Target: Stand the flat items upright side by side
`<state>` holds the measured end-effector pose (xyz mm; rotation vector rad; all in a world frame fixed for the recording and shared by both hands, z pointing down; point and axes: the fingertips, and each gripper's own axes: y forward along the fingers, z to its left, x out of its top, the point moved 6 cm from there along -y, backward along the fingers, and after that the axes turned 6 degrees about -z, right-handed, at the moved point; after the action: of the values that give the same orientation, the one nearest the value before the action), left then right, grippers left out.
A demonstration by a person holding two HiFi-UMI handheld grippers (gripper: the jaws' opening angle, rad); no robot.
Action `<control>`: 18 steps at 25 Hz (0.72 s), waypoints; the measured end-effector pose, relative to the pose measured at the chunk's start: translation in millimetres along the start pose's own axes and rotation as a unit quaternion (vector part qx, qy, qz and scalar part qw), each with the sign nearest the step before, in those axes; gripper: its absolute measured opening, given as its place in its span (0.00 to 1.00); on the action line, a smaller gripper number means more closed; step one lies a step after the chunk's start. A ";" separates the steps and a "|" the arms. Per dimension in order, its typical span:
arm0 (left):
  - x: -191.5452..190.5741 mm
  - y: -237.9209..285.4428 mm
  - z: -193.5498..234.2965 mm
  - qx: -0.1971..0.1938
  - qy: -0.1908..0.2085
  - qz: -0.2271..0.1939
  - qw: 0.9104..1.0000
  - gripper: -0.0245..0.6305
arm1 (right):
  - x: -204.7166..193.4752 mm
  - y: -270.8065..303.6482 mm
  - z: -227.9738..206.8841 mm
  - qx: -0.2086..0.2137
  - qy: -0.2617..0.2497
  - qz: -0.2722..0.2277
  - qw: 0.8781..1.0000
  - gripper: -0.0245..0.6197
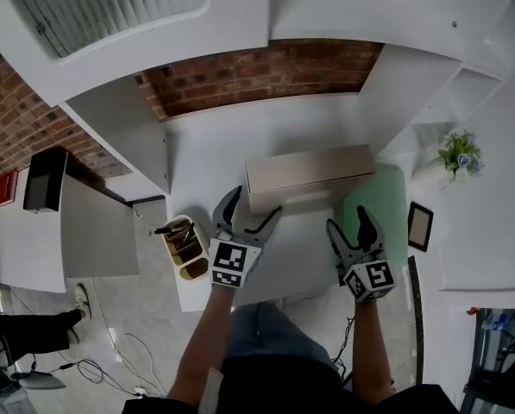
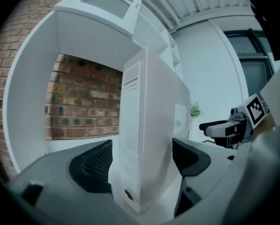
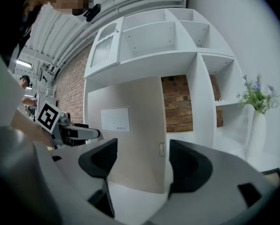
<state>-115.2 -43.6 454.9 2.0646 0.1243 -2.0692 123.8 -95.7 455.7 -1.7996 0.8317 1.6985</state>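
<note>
Here, a white binder (image 1: 302, 202) stands upright on the white desk (image 1: 214, 153), near the middle of its front half, with its long side running along the front edge. Just behind it stands a wider beige binder (image 1: 309, 169), also upright and parallel to it; whether the two touch cannot be made out. In the left gripper view the white binder (image 2: 144, 139) rises narrow-end-on between the two dark pads, with a grey band near its top and a ring hole low on the spine.

The left gripper (image 1: 247, 221) sits at the left end of this binder. Its jaws are spread wide, one on each side of the spine, with a gap between each pad and the binder's faces, so nothing is gripped. The right gripper (image 1: 354, 229) hangs near the desk's front right corner. Its jaws are likewise released and empty, pointing at the broad face of the beige binder (image 3: 140, 125), which carries a white label (image 3: 115, 119).

Under the right gripper a green folder (image 1: 391, 205) lies flat along the right edge of the desk. A wooden pen holder (image 1: 185, 250) sits at the front left corner. Off the right edge, a dark picture frame (image 1: 419, 226) and a small plant (image 1: 460, 153) in a white vase rest on a side shelf. A brick wall (image 1: 266, 76) shows behind the back edge.
</note>
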 end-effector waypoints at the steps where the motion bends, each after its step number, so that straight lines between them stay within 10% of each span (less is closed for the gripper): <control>1: -0.6 0.5 2.0 -0.009 -0.003 0.001 1.000 0.59 | 0.7 -0.1 2.1 0.002 0.001 0.001 1.000 0.54; 18: -5.9 31.6 11.3 -0.151 -0.020 0.011 0.988 0.62 | -14.0 -1.9 14.3 0.024 0.015 0.031 0.999 0.55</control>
<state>-119.6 -76.2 463.7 1.8341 0.3824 -1.9385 115.3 -82.8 468.5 -1.7876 0.9436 1.6793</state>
